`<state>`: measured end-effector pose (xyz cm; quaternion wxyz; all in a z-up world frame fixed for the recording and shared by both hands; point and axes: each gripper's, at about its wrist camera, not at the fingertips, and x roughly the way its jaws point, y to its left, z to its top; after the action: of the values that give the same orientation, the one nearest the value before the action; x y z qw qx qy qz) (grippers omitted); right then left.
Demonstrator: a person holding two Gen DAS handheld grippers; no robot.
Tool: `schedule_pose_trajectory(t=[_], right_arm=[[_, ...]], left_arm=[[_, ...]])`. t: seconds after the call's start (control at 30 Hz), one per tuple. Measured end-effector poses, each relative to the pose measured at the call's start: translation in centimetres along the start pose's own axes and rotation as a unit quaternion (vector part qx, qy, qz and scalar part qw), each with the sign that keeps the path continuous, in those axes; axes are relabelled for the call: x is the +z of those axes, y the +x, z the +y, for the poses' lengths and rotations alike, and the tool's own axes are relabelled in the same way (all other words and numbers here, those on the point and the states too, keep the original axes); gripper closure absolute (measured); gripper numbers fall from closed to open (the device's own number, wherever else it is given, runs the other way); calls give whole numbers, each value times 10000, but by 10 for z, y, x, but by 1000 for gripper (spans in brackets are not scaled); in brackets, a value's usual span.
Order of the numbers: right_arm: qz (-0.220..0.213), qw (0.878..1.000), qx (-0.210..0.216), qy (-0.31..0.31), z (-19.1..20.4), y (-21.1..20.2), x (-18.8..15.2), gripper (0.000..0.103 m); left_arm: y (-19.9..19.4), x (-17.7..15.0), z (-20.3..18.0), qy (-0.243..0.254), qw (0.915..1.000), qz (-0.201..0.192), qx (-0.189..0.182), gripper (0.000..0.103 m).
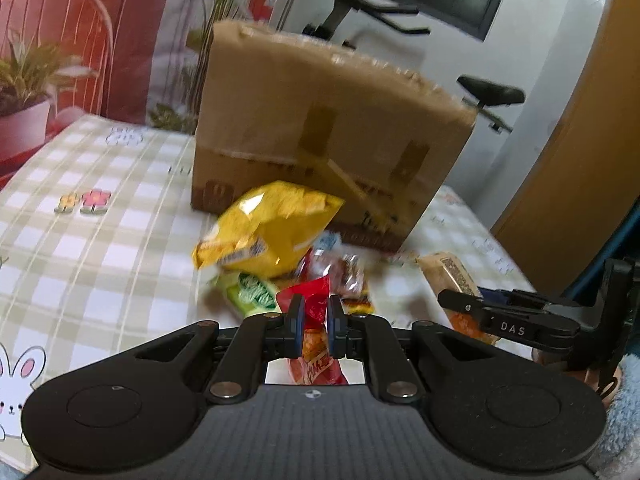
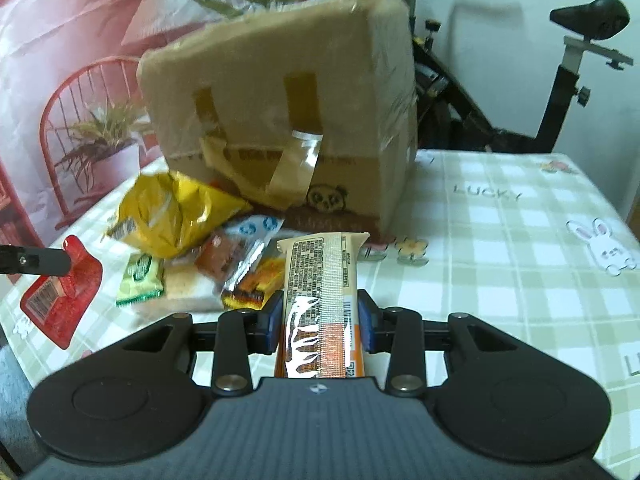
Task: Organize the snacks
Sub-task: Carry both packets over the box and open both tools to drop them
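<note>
**Both tools lifting packets off the pile**

Left wrist: left tool is clamping a red packet, which is running back between the pads. Best carrying it level, clear of the yellow bag ahead.

Right wrist: right tool is gripping a long bar wrapper, its far end pointing toward the cardboard box on the bench.

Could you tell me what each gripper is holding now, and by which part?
The left gripper pinches the red snack packet across its middle. The right gripper clamps the long beige snack bar by its sides, near the orange end.
</note>
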<state>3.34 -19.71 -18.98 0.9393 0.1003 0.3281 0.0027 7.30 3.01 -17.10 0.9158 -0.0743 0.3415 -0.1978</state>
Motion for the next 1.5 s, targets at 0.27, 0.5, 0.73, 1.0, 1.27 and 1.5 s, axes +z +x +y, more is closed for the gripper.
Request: schedule_pose_trajectory(t=[0.27,0.5,0.73,1.0,1.27,1.5], right_arm=[[-738,9972,-67,-133,3,-28,25,64],[-1204,9923,-134,-249,8,-44,54,64],[-1681,9849,-48,-410,13,-57,106,64],[-1844,9811,36,-582,18,-17,179,64],[-1407,9873,-15,-741,17,57,218,64],[-1082,9937,-11,-306,4,69,217,50]], left_arm=[[-14,31,-10,374,9971,-668,-27,91],[-16,74,-11,459,9917,-1203,-57,91],[-17,125,-17,616,9841,-1661,-149,91],[13,188,-18,545,9819,-1805,-151,91],[65,233,-19,690,9860,-1516,-37,90],[76,236,-5,710,9885,-1328,-132,36]])
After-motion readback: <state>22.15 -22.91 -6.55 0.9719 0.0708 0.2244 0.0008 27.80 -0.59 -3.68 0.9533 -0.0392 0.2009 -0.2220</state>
